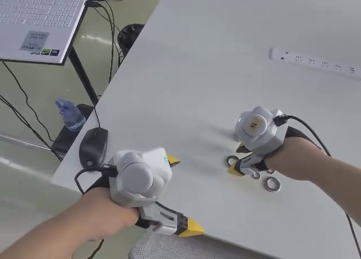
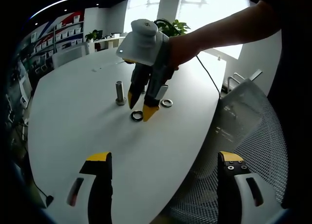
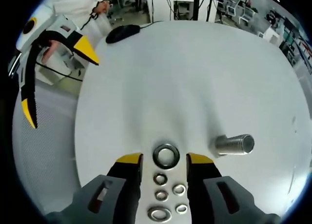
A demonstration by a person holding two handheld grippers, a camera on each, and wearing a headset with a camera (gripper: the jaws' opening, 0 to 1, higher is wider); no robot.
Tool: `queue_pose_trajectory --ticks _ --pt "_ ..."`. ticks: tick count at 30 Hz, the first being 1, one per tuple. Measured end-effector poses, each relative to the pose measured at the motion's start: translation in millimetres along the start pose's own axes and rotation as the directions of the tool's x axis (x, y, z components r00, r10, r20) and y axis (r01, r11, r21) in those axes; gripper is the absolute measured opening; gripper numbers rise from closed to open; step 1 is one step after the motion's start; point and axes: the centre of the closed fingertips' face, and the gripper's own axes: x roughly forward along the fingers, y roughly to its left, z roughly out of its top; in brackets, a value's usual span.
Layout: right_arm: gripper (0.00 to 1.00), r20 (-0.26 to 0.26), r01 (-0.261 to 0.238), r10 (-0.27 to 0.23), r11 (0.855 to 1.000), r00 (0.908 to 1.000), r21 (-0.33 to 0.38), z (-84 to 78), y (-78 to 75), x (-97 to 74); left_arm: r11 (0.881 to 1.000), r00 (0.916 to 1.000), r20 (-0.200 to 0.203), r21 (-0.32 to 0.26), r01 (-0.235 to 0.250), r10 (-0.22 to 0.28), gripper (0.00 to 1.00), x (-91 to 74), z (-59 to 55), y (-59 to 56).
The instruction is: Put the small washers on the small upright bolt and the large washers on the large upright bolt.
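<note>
A steel bolt [image 3: 234, 144] stands upright on the white table [image 1: 214, 56]; it is also in the left gripper view [image 2: 120, 93]. Just left of it lie several washers. A large washer [image 3: 165, 155] rests on the table between the tips of my right gripper [image 3: 165, 160], which is open and low over it. Behind that washer lie small washers [image 3: 160, 178] and another large washer [image 3: 159, 214]. In the head view the right gripper [image 1: 242, 160] hovers over the washers [image 1: 273, 184]. My left gripper [image 1: 182, 194] is open, holds nothing, and is at the table's near edge.
A white power strip [image 1: 313, 61] lies at the far right of the table. A black mouse [image 1: 93, 147] sits near the left edge. Beyond the table are a laptop [image 1: 39, 16] and a water bottle [image 1: 70, 113]. A mesh chair [image 1: 163, 247] stands at the near edge.
</note>
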Motion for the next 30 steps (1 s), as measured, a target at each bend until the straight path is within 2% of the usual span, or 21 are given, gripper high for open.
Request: queue_pose_trajectory --ticks 8,13,17,25,30 --pt "0.35 -0.045 0.014 -0.015 0.999 0.9989 -0.033 -3.7 -1.1 4.0 1.0 1.0 -0.004 -0.001 0.006 -0.006 0.88 -0.1 -2.0 -1.2" --pt "0.32 -0.049 0.02 -0.022 0.999 0.9986 -0.035 -3.1 -3.9 3.9 1.0 1.0 -0.003 -0.004 0.008 -0.008 0.88 0.5 -2.2 -1.3" --pt "0.3 -0.066 0.035 -0.04 0.997 0.997 -0.072 -3.6 -3.5 4.3 1.0 0.9999 -0.003 -0.004 0.01 -0.01 0.87 0.8 -2.2 -2.0" --pt "0.3 -0.076 0.034 -0.04 0.996 0.9963 -0.076 -4.1 -3.6 3.5 1.0 0.9999 -0.005 -0.004 0.011 -0.011 0.87 1.0 -2.3 -1.6" --pt "0.26 -0.084 0.037 -0.043 0.996 0.9956 -0.079 -4.3 -3.7 3.5 1.0 0.9999 -0.004 -0.003 0.014 -0.014 0.86 1.4 -1.7 -2.1"
